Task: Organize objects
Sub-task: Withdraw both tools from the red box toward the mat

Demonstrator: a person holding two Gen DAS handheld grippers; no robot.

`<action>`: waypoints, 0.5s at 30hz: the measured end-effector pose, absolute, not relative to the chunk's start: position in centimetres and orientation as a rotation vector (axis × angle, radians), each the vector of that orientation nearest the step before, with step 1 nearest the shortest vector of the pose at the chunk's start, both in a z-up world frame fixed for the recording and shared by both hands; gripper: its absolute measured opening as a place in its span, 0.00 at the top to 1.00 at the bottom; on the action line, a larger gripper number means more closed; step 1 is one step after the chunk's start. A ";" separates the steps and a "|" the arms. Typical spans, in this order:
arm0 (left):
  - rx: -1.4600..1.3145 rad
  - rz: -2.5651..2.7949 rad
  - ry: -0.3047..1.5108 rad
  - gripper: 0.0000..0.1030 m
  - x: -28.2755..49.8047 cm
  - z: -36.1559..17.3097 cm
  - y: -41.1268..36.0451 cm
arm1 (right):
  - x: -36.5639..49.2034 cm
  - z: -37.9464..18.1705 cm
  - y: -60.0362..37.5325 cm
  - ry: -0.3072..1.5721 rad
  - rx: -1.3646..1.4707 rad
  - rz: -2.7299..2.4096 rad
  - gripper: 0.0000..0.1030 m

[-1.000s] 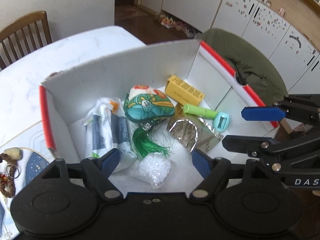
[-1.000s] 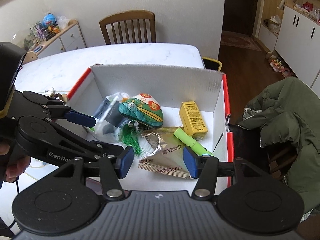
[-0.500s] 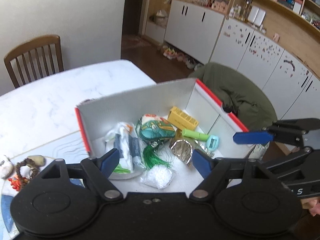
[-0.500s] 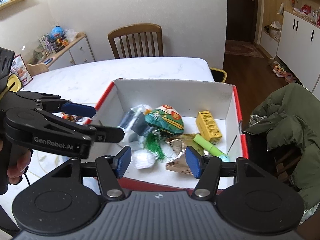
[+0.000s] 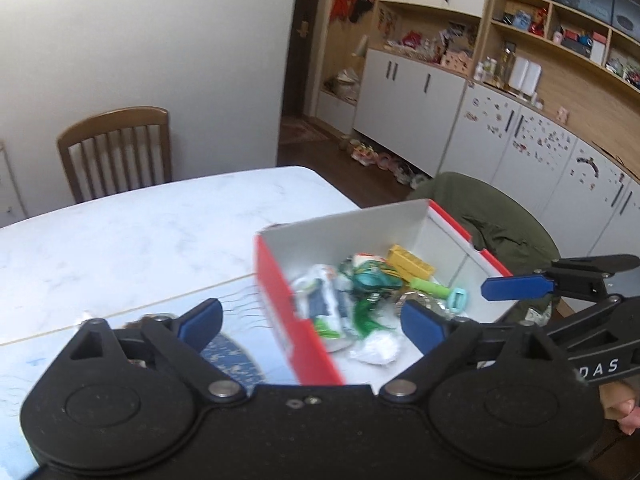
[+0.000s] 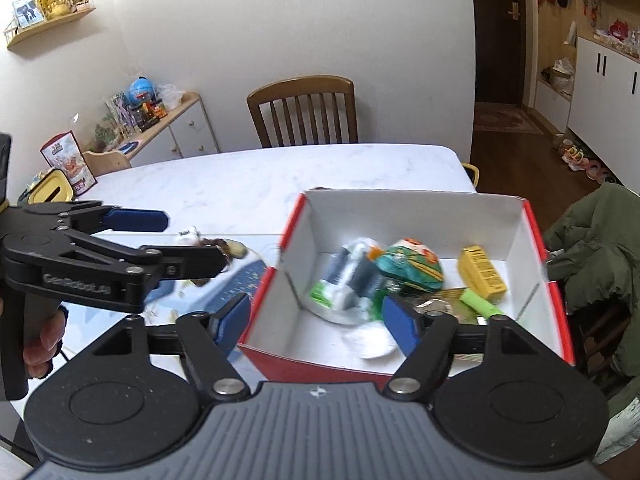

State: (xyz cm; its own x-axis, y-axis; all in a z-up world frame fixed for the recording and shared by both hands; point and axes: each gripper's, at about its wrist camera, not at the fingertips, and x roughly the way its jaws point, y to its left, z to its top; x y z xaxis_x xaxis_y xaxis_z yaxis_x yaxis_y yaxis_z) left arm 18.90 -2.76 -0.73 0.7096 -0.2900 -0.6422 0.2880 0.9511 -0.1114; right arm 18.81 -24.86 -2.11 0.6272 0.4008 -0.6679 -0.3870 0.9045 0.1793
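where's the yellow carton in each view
Left wrist: the yellow carton lies right of centre, by the box's far wall.
Right wrist: the yellow carton lies at mid-right, near the box's right wall.
Shared landmark: the green tube lies just in front of it.

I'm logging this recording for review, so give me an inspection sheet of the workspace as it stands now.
Surface: white marble table, with a blue patterned mat beside the box.
Job's things: red-and-white box holding a yellow carton, green tube, green embroidered pouch, wrapped packs and a white bead bag.
Clutter: beads and trinkets on the mat.
Grippers: left gripper and right gripper both open, empty, in front of the box.
Cables: a dark cord by the hand.
Surroundings: wooden chair, green jacket, cabinets.
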 end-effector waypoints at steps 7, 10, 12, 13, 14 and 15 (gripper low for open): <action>-0.022 -0.247 0.691 0.01 17.5 -0.1 2.6 | 18.0 -1.8 -20.1 0.763 0.038 0.465 0.19; -0.029 -0.224 0.699 0.01 17.3 -0.2 5.1 | 17.7 -1.8 -18.0 0.763 0.039 0.473 0.18; -0.021 -0.199 0.709 0.01 17.4 -0.6 6.6 | 17.5 -1.9 -16.6 0.766 0.042 0.480 0.18; -0.019 -0.190 0.714 0.01 17.5 -0.8 7.4 | 17.4 -2.0 -15.8 0.769 0.041 0.481 0.18; -0.020 -0.185 0.719 0.01 17.5 -1.0 8.2 | 17.3 -2.1 -15.2 0.771 0.039 0.480 0.18; -0.022 -0.181 0.724 0.01 17.6 -1.2 9.0 | 17.3 -2.3 -14.5 0.775 0.038 0.479 0.18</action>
State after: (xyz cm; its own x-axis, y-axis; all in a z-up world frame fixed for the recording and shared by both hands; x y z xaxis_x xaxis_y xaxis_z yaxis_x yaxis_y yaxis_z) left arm 17.58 8.99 -1.24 0.7343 -0.1724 -0.6566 0.1574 0.9841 -0.0824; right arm 17.29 -14.50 -2.25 0.6133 0.4290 -0.6632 -0.4016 0.8924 0.2059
